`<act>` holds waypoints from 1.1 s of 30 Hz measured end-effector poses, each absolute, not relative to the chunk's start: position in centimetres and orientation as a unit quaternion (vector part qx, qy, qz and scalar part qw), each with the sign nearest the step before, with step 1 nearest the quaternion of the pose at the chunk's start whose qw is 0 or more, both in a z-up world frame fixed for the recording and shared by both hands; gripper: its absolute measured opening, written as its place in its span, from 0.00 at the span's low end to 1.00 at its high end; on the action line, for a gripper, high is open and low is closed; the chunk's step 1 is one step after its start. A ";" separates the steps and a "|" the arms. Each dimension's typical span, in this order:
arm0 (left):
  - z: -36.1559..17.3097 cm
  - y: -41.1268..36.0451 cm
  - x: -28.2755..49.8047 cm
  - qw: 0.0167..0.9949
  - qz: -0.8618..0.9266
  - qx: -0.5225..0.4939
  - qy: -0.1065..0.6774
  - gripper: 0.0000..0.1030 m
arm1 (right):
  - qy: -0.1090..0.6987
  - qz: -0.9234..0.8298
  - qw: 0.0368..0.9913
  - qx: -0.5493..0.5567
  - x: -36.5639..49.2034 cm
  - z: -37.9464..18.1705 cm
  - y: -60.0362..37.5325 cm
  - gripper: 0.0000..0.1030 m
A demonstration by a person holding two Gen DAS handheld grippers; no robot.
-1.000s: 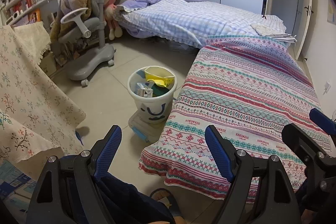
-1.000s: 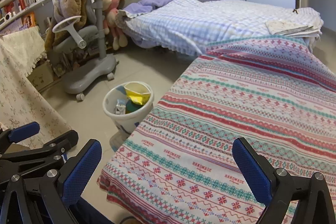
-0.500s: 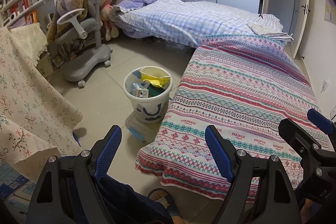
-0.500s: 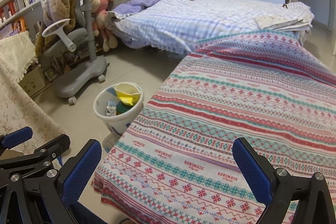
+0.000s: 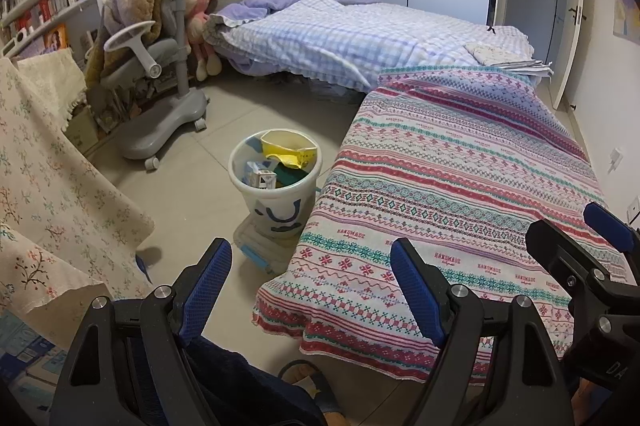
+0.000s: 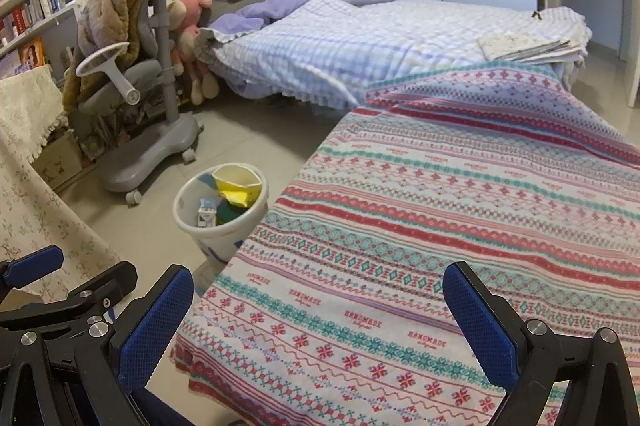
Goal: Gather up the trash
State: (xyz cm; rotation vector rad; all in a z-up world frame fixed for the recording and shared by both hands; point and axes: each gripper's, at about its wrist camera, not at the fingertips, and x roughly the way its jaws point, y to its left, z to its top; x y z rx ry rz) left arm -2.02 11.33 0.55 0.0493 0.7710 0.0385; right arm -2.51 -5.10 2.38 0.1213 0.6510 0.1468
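A white trash bucket (image 5: 276, 202) (image 6: 208, 240) stands on the floor by the corner of the striped bedspread (image 5: 460, 186) (image 6: 460, 226). Inside it lie a yellow wrapper (image 5: 286, 150) (image 6: 236, 186), a small carton (image 5: 260, 178) (image 6: 206, 214) and something green. My left gripper (image 5: 310, 274) hangs open above the floor and the bedspread's near corner, with nothing between its blue pads. My right gripper (image 6: 316, 306) is open over the bedspread, also holding nothing. Each gripper shows at the edge of the other's view.
A grey wheeled chair (image 5: 160, 74) draped with a brown blanket stands left of the bucket. A floral cloth (image 5: 52, 186) covers furniture at the left. A clear lidded box (image 5: 264, 250) lies under the bucket. A checked bed (image 5: 352, 38), shelves and a wardrobe lie behind. A person's slippered foot (image 5: 316, 386) is below.
Both grippers have drawn back and slightly left, so the bucket and bed look a little farther away. Both stay open with nothing held.
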 end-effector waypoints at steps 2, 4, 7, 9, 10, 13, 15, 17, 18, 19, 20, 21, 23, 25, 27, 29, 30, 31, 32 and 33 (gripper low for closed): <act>0.6 11.3 -2.1 0.927 0.018 0.023 0.374 0.82 | 0.320 0.071 0.943 0.060 -2.5 2.3 -5.1 0.99; 0.7 11.4 -2.1 0.928 0.018 0.022 0.372 0.82 | 0.321 0.071 0.942 0.061 -2.4 2.3 -5.1 0.99; 0.7 11.4 -2.1 0.928 0.018 0.022 0.372 0.82 | 0.321 0.072 0.943 0.061 -2.4 2.3 -4.9 0.99; 0.7 11.4 -2.1 0.928 0.018 0.022 0.372 0.81 | 0.322 0.073 0.942 0.062 -2.4 2.3 -4.9 0.99; 0.7 11.4 -2.1 0.928 0.018 0.022 0.372 0.82 | 0.322 0.073 0.942 0.062 -2.4 2.3 -4.9 0.99; 0.7 11.4 -2.1 0.928 0.018 0.022 0.372 0.82 | 0.322 0.072 0.942 0.061 -2.4 2.3 -4.8 0.99; 0.7 11.4 -2.1 0.928 0.018 0.023 0.372 0.81 | 0.322 0.072 0.942 0.062 -2.4 2.3 -4.8 0.99; 0.7 11.3 -2.1 0.928 0.019 0.022 0.372 0.82 | 0.323 0.072 0.942 0.061 -2.4 2.3 -4.8 0.99; 0.7 11.3 -2.1 0.928 0.019 0.022 0.372 0.82 | 0.323 0.073 0.941 0.062 -2.3 2.2 -4.8 0.99; 0.8 11.3 -2.1 0.928 0.019 0.023 0.372 0.82 | 0.324 0.073 0.941 0.061 -2.3 2.2 -4.8 0.99; 0.8 11.4 -2.1 0.928 0.019 0.023 0.372 0.82 | 0.324 0.073 0.941 0.061 -2.3 2.2 -4.8 0.99; 0.8 11.3 -2.1 0.928 0.019 0.023 0.371 0.82 | 0.324 0.073 0.941 0.061 -2.3 2.3 -4.8 0.99; 0.9 11.4 -2.0 0.928 0.018 0.023 0.372 0.82 | 0.324 0.073 0.941 0.061 -2.3 2.2 -4.8 0.99; 0.8 11.3 -2.1 0.928 0.019 0.023 0.372 0.82 | 0.324 0.073 0.941 0.062 -2.3 2.2 -4.8 0.99; 0.9 11.4 -2.0 0.928 0.017 0.025 0.372 0.81 | 0.324 0.073 0.941 0.061 -2.3 2.2 -4.8 0.99; 1.0 11.4 -2.0 0.927 0.016 0.025 0.373 0.82 | 0.324 0.073 0.941 0.062 -2.3 2.2 -4.8 0.99; 1.1 11.4 -2.0 0.927 0.015 0.025 0.373 0.82 | 0.325 0.073 0.941 0.062 -2.3 2.2 -4.8 0.99; 1.1 11.4 -2.0 0.927 0.014 0.026 0.373 0.82 | 0.325 0.073 0.941 0.062 -2.3 2.2 -4.7 0.99; 1.1 11.5 -2.0 0.927 0.014 0.026 0.373 0.82 | 0.325 0.073 0.941 0.062 -2.3 2.2 -4.7 0.99; 1.2 11.5 -2.0 0.927 0.015 0.026 0.373 0.82 | 0.325 0.073 0.941 0.063 -2.3 2.1 -4.8 0.99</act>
